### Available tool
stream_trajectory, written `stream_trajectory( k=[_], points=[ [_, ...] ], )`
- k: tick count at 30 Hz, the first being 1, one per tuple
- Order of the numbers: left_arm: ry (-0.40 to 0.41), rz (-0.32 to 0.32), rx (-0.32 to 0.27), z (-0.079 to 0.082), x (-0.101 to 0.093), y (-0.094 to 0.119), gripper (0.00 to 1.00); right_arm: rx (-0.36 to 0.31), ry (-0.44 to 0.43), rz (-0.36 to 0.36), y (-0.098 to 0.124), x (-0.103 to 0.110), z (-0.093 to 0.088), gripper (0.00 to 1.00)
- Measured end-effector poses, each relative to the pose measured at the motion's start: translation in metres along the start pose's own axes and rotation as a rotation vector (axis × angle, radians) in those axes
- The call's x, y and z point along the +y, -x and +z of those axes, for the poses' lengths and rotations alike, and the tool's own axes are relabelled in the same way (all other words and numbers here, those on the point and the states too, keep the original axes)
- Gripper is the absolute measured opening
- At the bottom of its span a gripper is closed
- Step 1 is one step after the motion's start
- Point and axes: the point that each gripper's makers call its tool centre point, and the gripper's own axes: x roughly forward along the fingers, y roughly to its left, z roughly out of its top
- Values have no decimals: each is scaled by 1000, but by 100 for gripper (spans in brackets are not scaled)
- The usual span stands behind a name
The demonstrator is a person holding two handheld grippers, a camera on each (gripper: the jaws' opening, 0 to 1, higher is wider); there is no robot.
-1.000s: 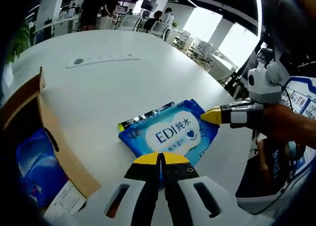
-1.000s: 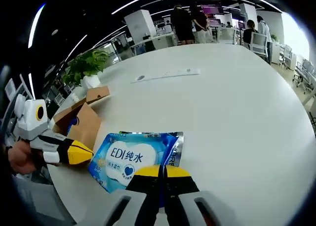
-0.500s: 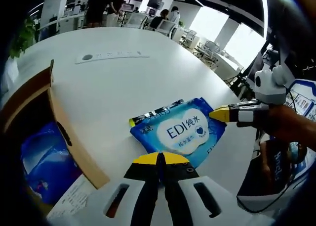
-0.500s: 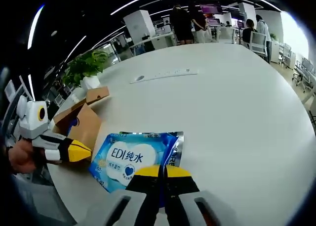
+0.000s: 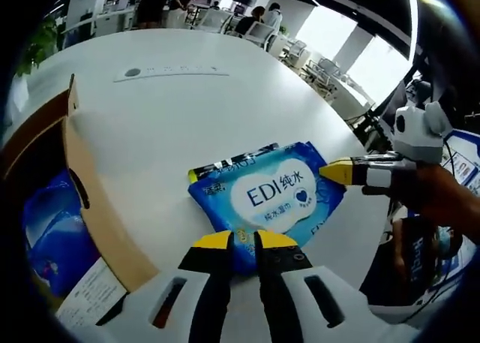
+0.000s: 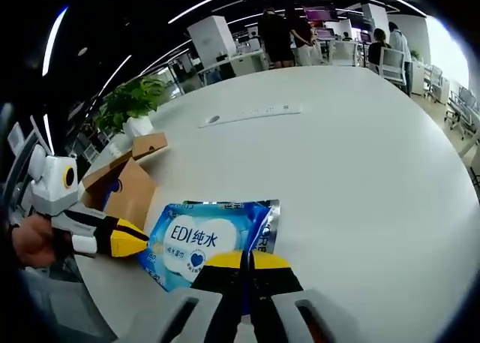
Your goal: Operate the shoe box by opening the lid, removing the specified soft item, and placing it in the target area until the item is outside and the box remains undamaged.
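On the white round table [image 5: 172, 110], a blue wet-wipes pack [image 5: 266, 197] lies beside the open shoe box [image 5: 71, 200]; left gripper [image 5: 241, 240] jaws stand slightly apart at its edge, right gripper [image 6: 245, 259] pinches it.

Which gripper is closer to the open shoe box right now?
Left. The left gripper sits just beside the shoe box, at the wipes pack's box-side edge; the right gripper is at the pack's far edge.
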Motion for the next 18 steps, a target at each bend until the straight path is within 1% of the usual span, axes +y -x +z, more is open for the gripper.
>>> stream_trajectory(
  k=[2,4,6,8,11,14,16,17,18],
  points=[
    [11,19,-1,0,3,1,7,0,1,-1,0,0,0,0],
    [30,33,-10,1,2,3,12,1,3,-2,0,0,1,0],
    [9,44,-4,-1,1,1,16,0,6,-3,0,0,1,0],
    [-15,68,3,-3,2,0,17,-1,7,-4,1,0,1,0],
    [-1,92,-4,-3,3,-1,19,-1,3,-3,1,0,0,0],
    [21,95,26,-11,3,-7,18,-1,0,-3,1,-1,-1,0],
    [13,113,51,-19,6,-10,18,-1,-2,-4,1,-1,-1,0],
    [10,111,46,-19,6,-11,18,0,-3,-4,1,-2,-1,0],
    [27,105,32,-17,6,-13,17,0,-2,-4,1,-2,-1,0]
  ],
)
